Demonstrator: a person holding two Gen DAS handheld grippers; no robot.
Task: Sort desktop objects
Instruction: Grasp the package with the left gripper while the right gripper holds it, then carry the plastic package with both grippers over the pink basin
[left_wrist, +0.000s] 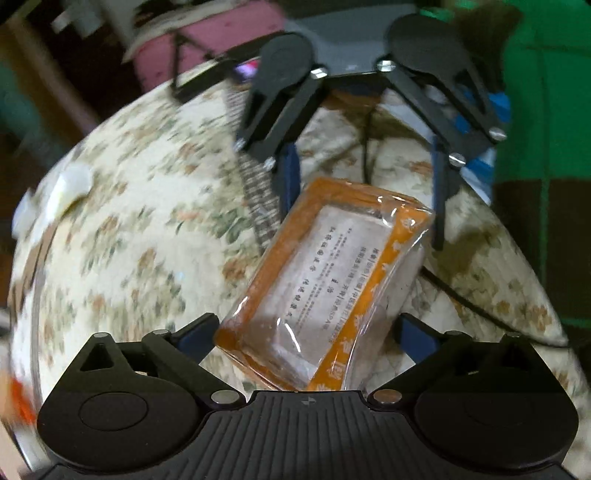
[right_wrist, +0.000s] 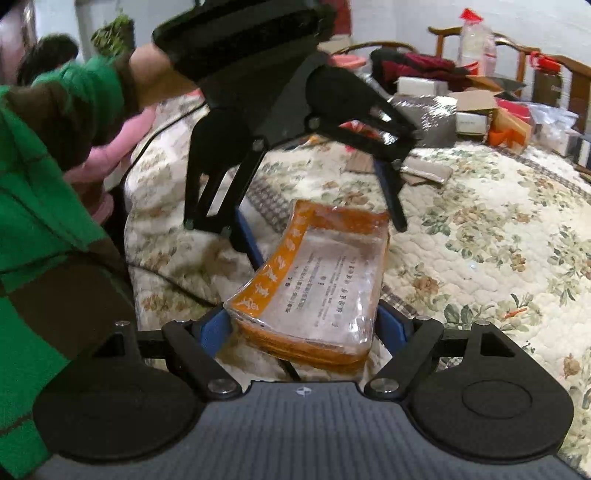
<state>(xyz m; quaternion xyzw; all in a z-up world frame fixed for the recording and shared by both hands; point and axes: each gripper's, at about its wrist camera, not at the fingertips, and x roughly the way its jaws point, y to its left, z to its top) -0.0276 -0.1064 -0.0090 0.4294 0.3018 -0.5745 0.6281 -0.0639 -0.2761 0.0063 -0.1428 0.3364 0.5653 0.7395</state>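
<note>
We had both the left gripper (left_wrist: 308, 332) and right gripper (right_wrist: 301, 319) pinching the orange packet (left_wrist: 325, 284) above the floral tablecloth (left_wrist: 147, 229)

Your desk (right_wrist: 498, 206) wears a cream quilted cloth with a flower print. Behind it, at the upper right of the right wrist view, you have a wooden chair (right_wrist: 513, 48) against a pale wall (right_wrist: 406, 14), with a potted plant (right_wrist: 114, 33) upper left.
</note>
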